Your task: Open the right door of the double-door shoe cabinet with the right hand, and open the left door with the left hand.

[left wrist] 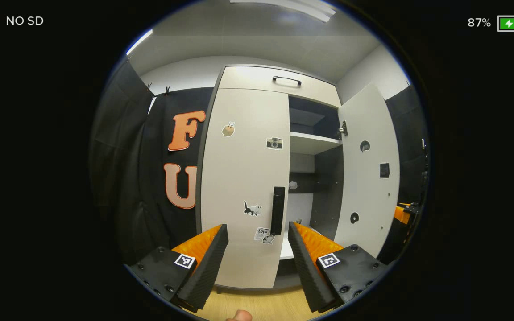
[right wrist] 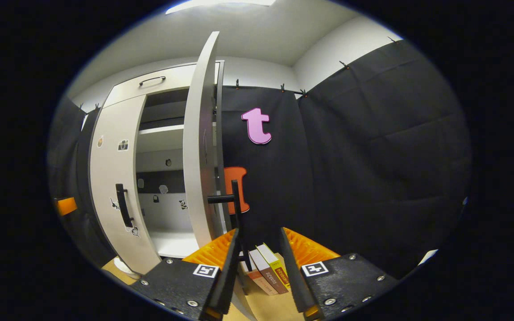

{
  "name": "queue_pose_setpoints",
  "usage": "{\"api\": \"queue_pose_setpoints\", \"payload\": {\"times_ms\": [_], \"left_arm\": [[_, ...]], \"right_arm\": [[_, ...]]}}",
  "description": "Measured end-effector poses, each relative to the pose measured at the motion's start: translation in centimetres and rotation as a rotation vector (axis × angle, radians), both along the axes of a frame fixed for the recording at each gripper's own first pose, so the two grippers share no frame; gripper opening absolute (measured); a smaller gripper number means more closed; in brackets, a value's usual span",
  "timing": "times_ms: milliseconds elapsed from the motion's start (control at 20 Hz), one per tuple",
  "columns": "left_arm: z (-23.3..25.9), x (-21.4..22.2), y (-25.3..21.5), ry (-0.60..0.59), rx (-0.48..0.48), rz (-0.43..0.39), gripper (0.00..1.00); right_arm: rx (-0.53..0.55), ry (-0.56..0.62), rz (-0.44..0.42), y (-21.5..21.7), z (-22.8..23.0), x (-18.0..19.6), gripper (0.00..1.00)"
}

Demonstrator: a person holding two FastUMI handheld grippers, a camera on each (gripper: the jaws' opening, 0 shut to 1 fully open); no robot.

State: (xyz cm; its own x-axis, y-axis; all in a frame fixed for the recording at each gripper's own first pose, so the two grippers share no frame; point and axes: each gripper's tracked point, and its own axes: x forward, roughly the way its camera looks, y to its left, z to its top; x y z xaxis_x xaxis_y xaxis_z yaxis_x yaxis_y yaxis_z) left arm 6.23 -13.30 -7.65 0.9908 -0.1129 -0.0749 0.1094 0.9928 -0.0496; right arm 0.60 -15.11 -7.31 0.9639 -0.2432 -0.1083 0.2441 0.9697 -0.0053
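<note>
Halfway there, I reckon: the right door [right wrist: 200, 147] stands swung wide, the left door [left wrist: 243, 178] looks shut. My right gripper [right wrist: 259, 263] is spread, its handle [right wrist: 234, 198] just ahead between my fingers, nothing pinched as far as I can tell. My left gripper [left wrist: 257, 254] is spread too, empty, with the left handle [left wrist: 277, 210] just beyond.
</note>
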Motion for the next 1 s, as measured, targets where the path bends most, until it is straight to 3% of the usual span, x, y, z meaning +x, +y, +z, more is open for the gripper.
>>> {"api": "queue_pose_setpoints", "payload": {"times_ms": [50,100,200,550,1000], "left_arm": [[-0.3,0.7,-0.4,0.002,-0.005,-0.002,0.81],[-0.6,1.4,-1.0,0.005,-0.008,-0.006,0.82],[-0.9,2.9,-1.7,0.003,-0.014,-0.011,0.81],[-2.9,8.5,-5.5,0.015,0.007,-0.046,0.82],[-5.3,14.3,-6.9,0.023,0.07,-0.026,0.82]], "right_arm": [[0.002,-0.006,-0.005,-0.6,0.2,-0.5,0.73],[-0.002,-0.014,-0.011,-1.0,0.4,-0.8,0.74],[-0.008,-0.032,-0.028,-1.6,0.9,-1.3,0.93],[-0.017,-0.09,-0.037,-2.8,2.5,-2.2,0.92],[-0.02,-0.091,-0.061,-4.7,1.3,-1.9,0.93]]}}
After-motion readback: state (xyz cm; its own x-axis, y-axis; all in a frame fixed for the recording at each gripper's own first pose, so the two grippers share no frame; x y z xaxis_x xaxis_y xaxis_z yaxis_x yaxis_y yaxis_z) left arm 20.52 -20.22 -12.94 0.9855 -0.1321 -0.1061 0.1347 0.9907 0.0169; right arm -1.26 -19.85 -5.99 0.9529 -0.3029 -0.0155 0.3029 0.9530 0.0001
